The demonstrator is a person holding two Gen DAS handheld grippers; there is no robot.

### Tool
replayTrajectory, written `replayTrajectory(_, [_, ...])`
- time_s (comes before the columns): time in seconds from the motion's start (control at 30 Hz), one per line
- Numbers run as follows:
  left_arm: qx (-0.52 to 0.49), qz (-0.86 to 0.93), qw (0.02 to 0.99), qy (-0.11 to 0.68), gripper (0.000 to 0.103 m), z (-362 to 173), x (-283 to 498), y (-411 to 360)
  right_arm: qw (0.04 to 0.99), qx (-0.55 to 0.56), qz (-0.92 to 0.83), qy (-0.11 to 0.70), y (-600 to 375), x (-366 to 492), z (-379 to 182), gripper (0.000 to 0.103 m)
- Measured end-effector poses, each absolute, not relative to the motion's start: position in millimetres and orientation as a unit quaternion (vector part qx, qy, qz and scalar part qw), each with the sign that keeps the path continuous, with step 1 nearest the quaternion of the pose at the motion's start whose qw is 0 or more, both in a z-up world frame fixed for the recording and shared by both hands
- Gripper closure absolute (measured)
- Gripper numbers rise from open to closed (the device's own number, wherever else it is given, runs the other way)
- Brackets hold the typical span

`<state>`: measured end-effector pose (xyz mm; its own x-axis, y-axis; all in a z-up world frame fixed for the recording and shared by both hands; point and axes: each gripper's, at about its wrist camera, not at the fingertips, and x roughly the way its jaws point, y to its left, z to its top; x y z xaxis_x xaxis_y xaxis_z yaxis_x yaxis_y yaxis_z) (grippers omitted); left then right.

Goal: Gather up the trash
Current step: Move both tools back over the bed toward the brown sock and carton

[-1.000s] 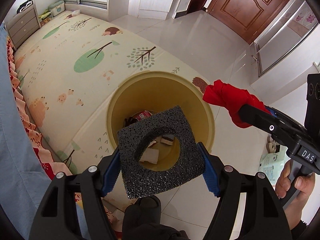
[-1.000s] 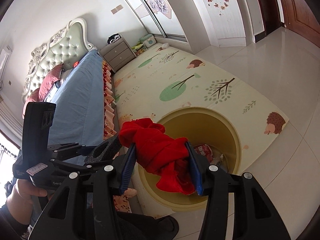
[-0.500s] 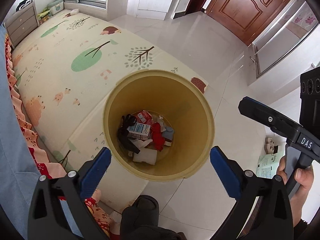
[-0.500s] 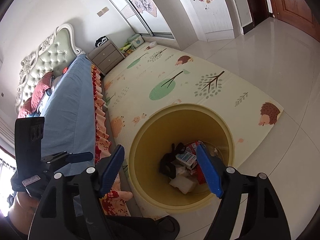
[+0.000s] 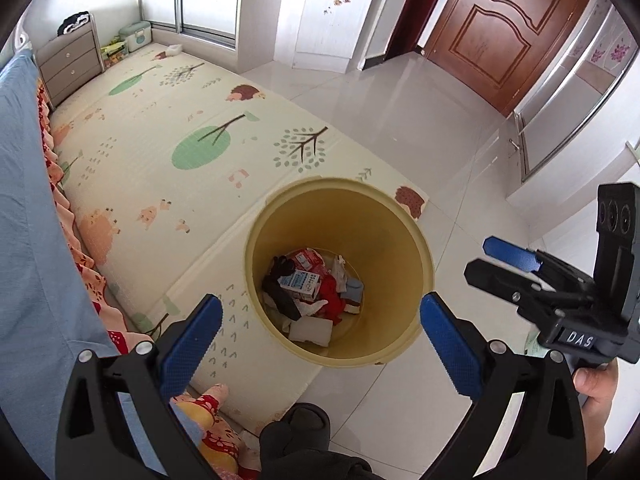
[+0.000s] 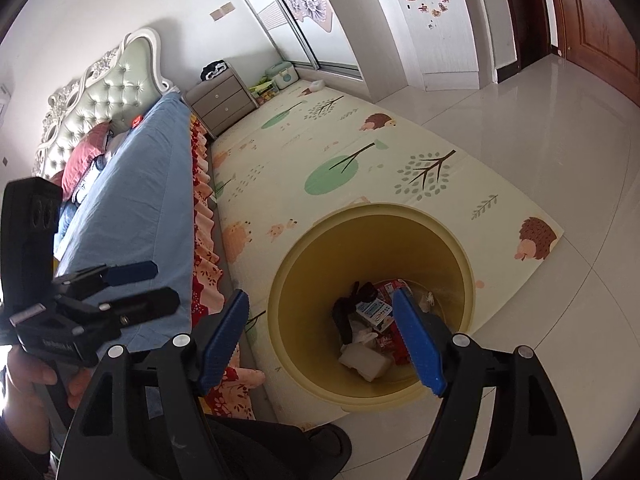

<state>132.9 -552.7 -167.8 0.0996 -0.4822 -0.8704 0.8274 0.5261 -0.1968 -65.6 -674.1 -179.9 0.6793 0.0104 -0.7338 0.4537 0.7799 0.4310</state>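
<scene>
A yellow round bin [image 5: 404, 344] stands at the corner of the play mat; it also shows in the right wrist view [image 6: 304, 364]. Inside lies trash: a small white-and-blue carton [image 5: 302, 282], a red cloth [image 5: 330, 294], a black piece [image 5: 280, 296] and a white block [image 5: 310, 330]. My left gripper [image 5: 320, 326] is open and empty above the bin's near rim. My right gripper [image 6: 322, 338] is open and empty above the bin; in the left wrist view it shows to the right of the bin [image 5: 506, 266].
A patterned play mat [image 5: 168, 152] covers the floor left of the bin. A bed with a blue sheet [image 6: 132, 184] runs along the mat's left side. A bedside drawer unit [image 5: 70, 66] stands at the far end. White tiles [image 5: 420, 120] lead to a brown door [image 5: 504, 28].
Both grippers opened and dropped the black foam square and the red cloth into the bin. Since then both have drawn up and back from the bin.
</scene>
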Motion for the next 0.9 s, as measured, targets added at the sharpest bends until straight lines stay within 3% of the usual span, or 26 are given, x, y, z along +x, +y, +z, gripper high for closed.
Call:
replayTrajectory(0.43, [0.129,-0.376,0.821,0.410,0.004,-78,145,-410,0.917,0.220,-0.002,0.332,-568,-14,-103,0.030])
replayTrajectory(0.7, [0.094,-0.257,0.888,0.370,0.004,-58,160,-268,0.926,0.166,0.107,0.323,-465,50,-69,0.020])
replayTrajectory(0.9, [0.069,-0.158,0.914,0.367,0.004,-56,183,-161,0.918,0.143,0.171,0.328,-384,92,-57,0.020])
